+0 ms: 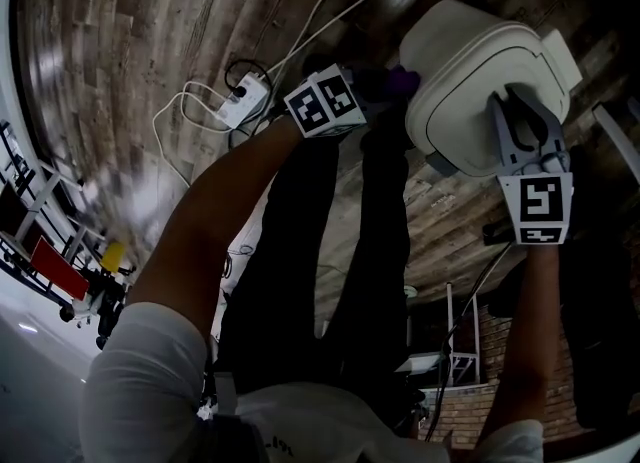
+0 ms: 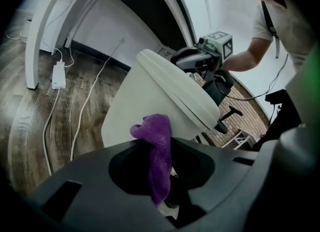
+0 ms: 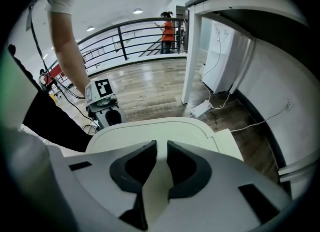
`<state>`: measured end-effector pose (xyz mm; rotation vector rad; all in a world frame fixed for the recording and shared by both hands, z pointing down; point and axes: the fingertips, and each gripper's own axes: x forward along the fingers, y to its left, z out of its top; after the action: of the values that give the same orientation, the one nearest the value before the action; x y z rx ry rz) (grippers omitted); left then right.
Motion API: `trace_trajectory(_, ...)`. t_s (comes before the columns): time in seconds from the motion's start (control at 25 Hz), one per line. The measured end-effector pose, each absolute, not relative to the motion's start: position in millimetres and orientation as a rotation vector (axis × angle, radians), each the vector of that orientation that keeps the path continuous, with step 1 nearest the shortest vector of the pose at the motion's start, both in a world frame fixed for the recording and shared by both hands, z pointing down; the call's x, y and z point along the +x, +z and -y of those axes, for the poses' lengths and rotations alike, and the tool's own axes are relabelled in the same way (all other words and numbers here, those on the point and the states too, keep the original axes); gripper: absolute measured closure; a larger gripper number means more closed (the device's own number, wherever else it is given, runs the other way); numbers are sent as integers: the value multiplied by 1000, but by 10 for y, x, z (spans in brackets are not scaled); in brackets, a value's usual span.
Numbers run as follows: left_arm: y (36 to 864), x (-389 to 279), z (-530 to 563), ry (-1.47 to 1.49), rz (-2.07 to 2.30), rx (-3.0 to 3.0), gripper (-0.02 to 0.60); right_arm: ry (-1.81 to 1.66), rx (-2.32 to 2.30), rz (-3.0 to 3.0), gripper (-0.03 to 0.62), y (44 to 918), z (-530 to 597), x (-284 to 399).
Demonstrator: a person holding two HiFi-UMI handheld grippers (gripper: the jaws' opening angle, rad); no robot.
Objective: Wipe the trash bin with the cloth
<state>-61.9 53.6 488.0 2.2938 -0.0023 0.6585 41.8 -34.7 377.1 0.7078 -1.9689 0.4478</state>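
I have the cloth (image 2: 157, 151) in the left gripper (image 1: 378, 84). Its jaws are closed down on the purple fabric, with a bunched wad sticking out past the tips and a tail hanging below. That wad sits right at the side wall of the trash bin (image 1: 470, 81), just under the lid's overhang; I can't tell whether it is pressing on the wall yet.

The bin stands on the wooden floor (image 1: 150, 31), well apart from the power strip (image 1: 245, 101) and its white cables, so nothing there should snag.

The right gripper (image 1: 520, 111) lies across the top of the lid. Its jaws are nearly together with a cream strip of the lid's edge between them, which I read as a pinch that steadies the bin.

To wipe well, I'd:
- lean the wad flat onto the wall, so that fabric meets the plastic and not the jaw tips;
- draw long overlapping strokes down from under the lid's lip;
- press only lightly, because the bin looks light and could slide or tip away from me.

The right-hand hold should take that push. The grip on the cloth looks firm enough, but the loose tail could drag, so I'd watch it.
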Motion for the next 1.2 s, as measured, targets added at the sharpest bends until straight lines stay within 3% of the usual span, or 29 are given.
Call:
trace_trajectory(0.2, 5007, -851, -750, 764, -31, 2271, 494, 444, 694, 1974, 523, 3771, 340, 413)
trace_trajectory(0.44, 5240, -887, 45, 778, 163, 2286, 494, 447, 678, 2003, 523, 3759, 345, 417)
trace_trajectory(0.8, 5337, 17, 1231, 752, 173, 2435, 494, 377, 579, 2073, 523, 3737, 340, 373)
trace_trajectory(1.2, 5469, 558, 1286, 792, -73, 2507, 495, 350, 539, 2107, 523, 3719, 329, 369)
